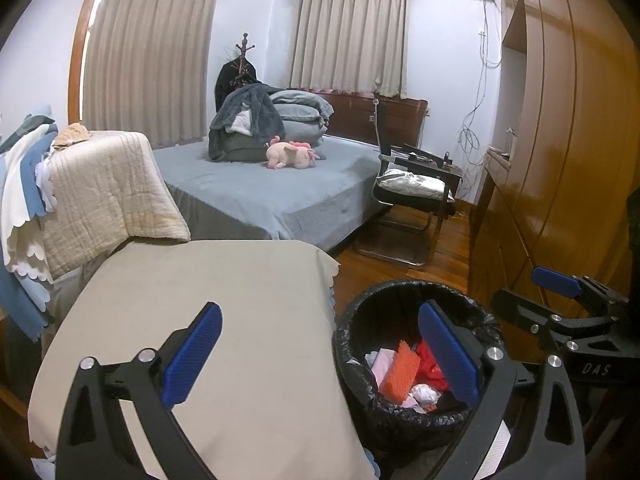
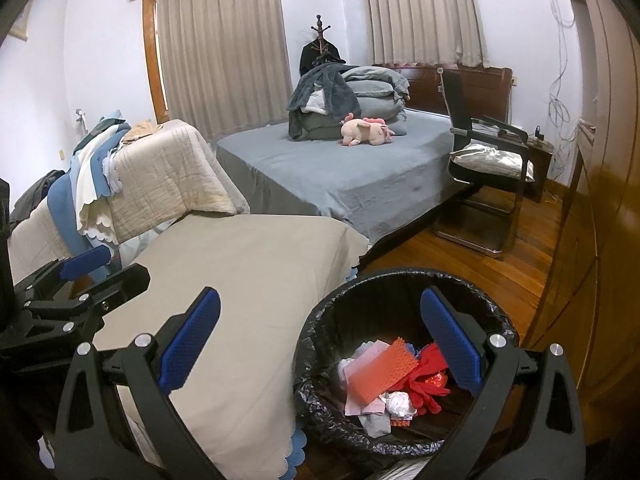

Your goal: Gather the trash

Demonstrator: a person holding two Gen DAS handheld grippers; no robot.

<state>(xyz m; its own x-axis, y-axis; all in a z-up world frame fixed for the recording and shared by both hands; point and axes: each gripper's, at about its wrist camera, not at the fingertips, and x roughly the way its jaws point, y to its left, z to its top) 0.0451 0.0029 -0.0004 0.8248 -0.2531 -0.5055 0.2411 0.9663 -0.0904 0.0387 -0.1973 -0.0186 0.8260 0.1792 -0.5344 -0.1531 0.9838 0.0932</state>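
Note:
A round bin with a black liner [image 1: 356, 336] [image 2: 316, 320] stands on the wood floor beside the beige-covered table [image 1: 224, 304] [image 2: 256, 272]. Inside lie an orange sponge [image 1: 400, 372] [image 2: 378, 376], red plastic [image 2: 430, 376], and pink and white crumpled paper [image 2: 394, 402]. My left gripper [image 1: 320, 360] is open and empty, above the table edge and bin rim. My right gripper [image 2: 320, 356] is open and empty, above the bin's left rim. The right gripper also shows at the right of the left wrist view [image 1: 560, 292], and the left gripper shows at the left of the right wrist view [image 2: 80, 276].
A bed with a grey sheet [image 1: 264, 192], folded bedding and a pink plush toy [image 1: 292, 154] lies behind the table. A black chair with a cushion [image 1: 416, 192] stands by the bed. A wooden wardrobe [image 1: 560, 140] lines the right. Draped cloths [image 1: 100, 188] pile at the left.

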